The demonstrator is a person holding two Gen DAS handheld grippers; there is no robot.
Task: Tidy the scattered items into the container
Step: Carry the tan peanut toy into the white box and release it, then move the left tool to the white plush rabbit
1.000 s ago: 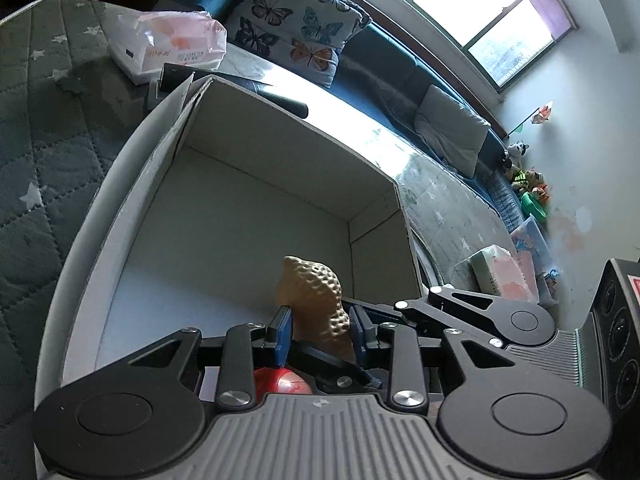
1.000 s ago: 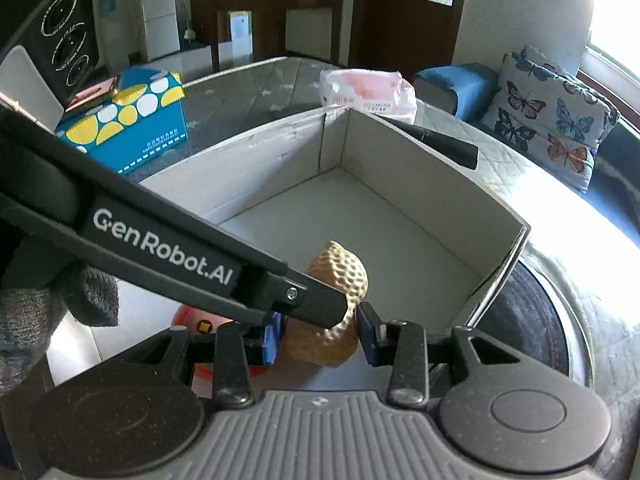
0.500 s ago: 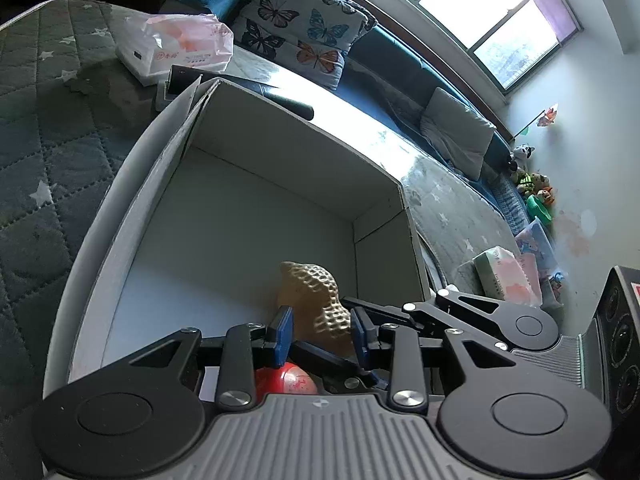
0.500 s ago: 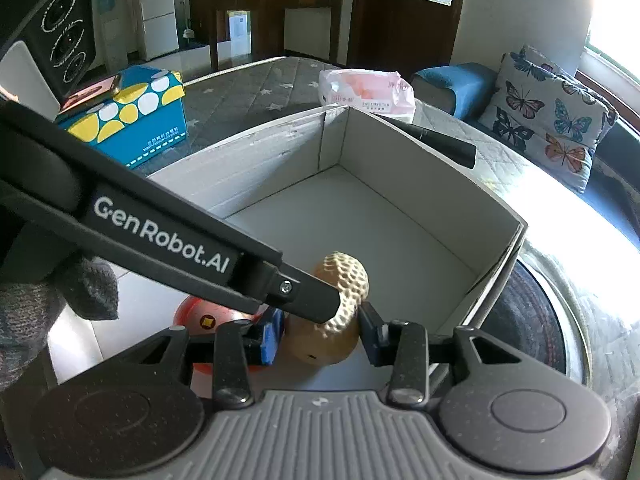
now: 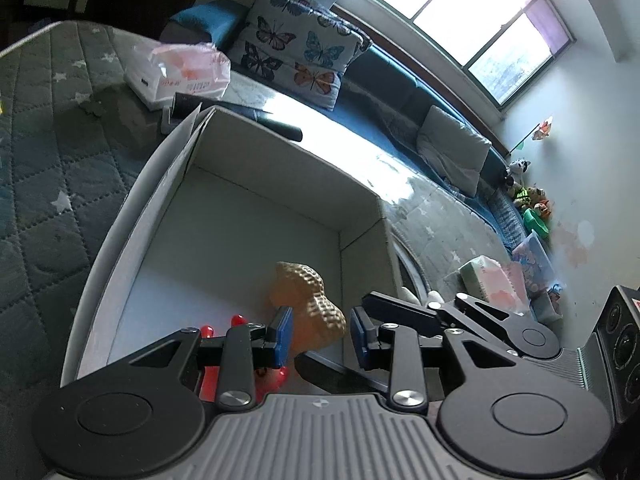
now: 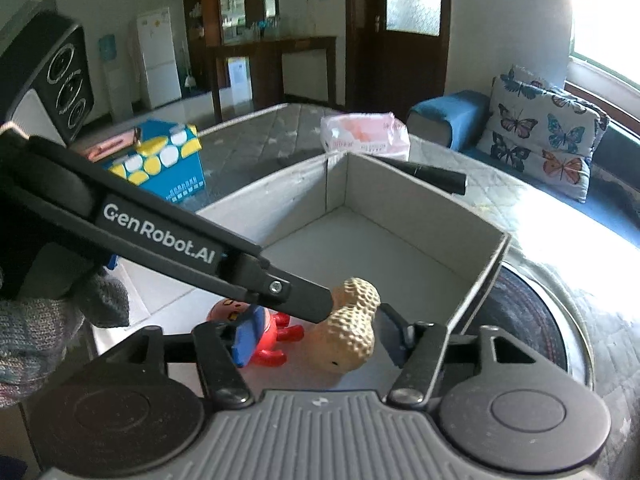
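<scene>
An open grey cardboard box (image 5: 160, 184) (image 6: 400, 200) lies on the quilted mattress. A tan peanut toy (image 5: 310, 304) (image 6: 354, 332) hangs low inside its near end. My left gripper (image 5: 320, 336) is shut on it, and one of its fingers (image 6: 304, 300) presses the toy's upper lobe. My right gripper (image 6: 320, 342) straddles the same toy. Its jaws are opening and its blue pads (image 6: 244, 340) stand clear on both sides. A red toy with legs (image 6: 276, 332) (image 5: 240, 320) rests on the box floor beside the peanut.
Behind the box lie a pink tissue pack (image 6: 364, 136) and a black cylinder (image 6: 432, 176). A blue dotted carton (image 6: 160, 160) and a black speaker (image 6: 64, 80) stand to the left. A gloved hand (image 6: 40, 320) holds the left gripper. A butterfly cushion (image 5: 296, 52) leans on the sofa.
The right jaws were shut on the peanut toy and have come off it. Both grippers rose a little with the toy still in the left one. More of the red toy shows.
</scene>
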